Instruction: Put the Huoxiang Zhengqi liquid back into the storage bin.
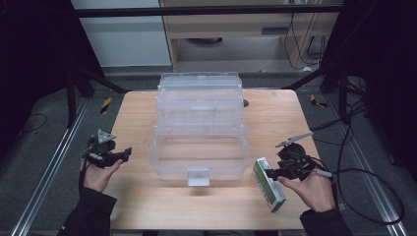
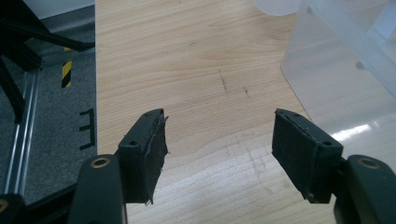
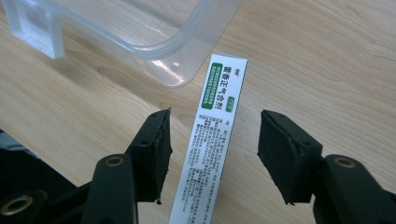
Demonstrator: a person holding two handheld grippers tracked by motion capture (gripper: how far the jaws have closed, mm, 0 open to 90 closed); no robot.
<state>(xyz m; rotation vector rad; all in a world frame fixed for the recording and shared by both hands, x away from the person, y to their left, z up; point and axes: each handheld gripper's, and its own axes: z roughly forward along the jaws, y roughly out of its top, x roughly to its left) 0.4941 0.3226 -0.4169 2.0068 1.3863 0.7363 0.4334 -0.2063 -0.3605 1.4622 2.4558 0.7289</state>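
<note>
Your right hand (image 1: 314,189) lies palm up near the table's right front corner, holding the right gripper (image 1: 271,173) pointed left toward the table's middle. Its jaws stand spread on either side of the box (image 3: 212,144) with a gap on each side, the pads (image 3: 156,154) not touching it. Your left hand (image 1: 100,176) rests by the left edge of the table, also palm up, and the left gripper (image 1: 127,154) points right toward the bin (image 1: 199,167). Its jaws are spread wide over bare wood, with nothing between them.

The box is a long, narrow white carton with a green label panel and fine black print on its upper face; in the high view one long side is green. It lies flat on the table near the right front corner, just beside the bin's front right corner but apart from it.

The bin is clear plastic, open, with its lid (image 1: 199,96) tipped up behind it toward the far edge and a small latch tab (image 1: 198,177) at the front; it sits in the middle of the table (image 1: 147,206). The table is light wood with a few faint dark marks. Around it you have grey floor (image 1: 39,147), metal rails, black frame struts, yellow-and-black tape marks and cables (image 1: 366,194) looping at the right.
</note>
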